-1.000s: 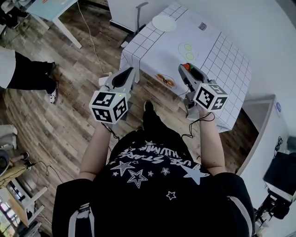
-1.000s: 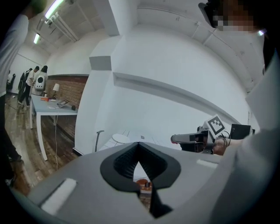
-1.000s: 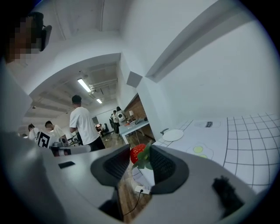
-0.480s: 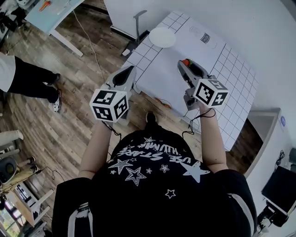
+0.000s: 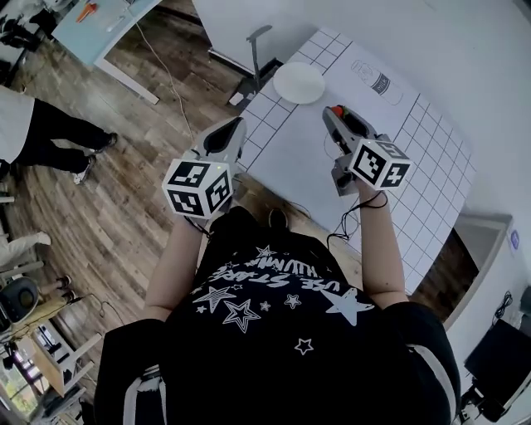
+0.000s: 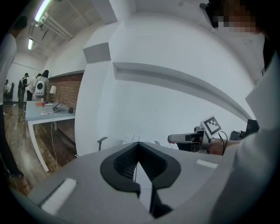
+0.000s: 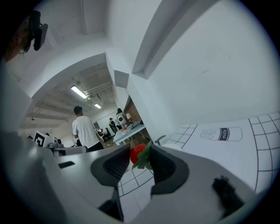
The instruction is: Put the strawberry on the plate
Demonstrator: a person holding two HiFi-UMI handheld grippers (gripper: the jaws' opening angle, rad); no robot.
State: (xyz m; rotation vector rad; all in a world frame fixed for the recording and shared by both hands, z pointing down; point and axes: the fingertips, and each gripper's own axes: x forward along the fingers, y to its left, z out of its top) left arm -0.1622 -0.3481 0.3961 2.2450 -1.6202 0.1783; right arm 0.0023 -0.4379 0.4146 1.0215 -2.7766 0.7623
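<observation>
A red strawberry [image 7: 136,153] with green leaves sits between the jaws of my right gripper [image 7: 139,158], which is shut on it. In the head view the right gripper [image 5: 334,115] hangs over the white gridded table [image 5: 415,166], with the strawberry [image 5: 336,109] showing at its tip. The round white plate [image 5: 299,82] lies on the table a short way beyond and to the left of that tip. My left gripper [image 5: 238,126] is held over the table's left edge, and in its own view the left gripper [image 6: 139,144] is shut with nothing in it.
A milk carton drawing [image 5: 377,80] is printed on the table cloth past the plate. A chair [image 5: 257,41] stands at the table's far left. A person's legs [image 5: 41,129] are on the wooden floor at left, near a light blue table [image 5: 99,25].
The table has come closer under both grippers. My right gripper with the strawberry now hangs over the table near the plate. Both grips are unchanged.
</observation>
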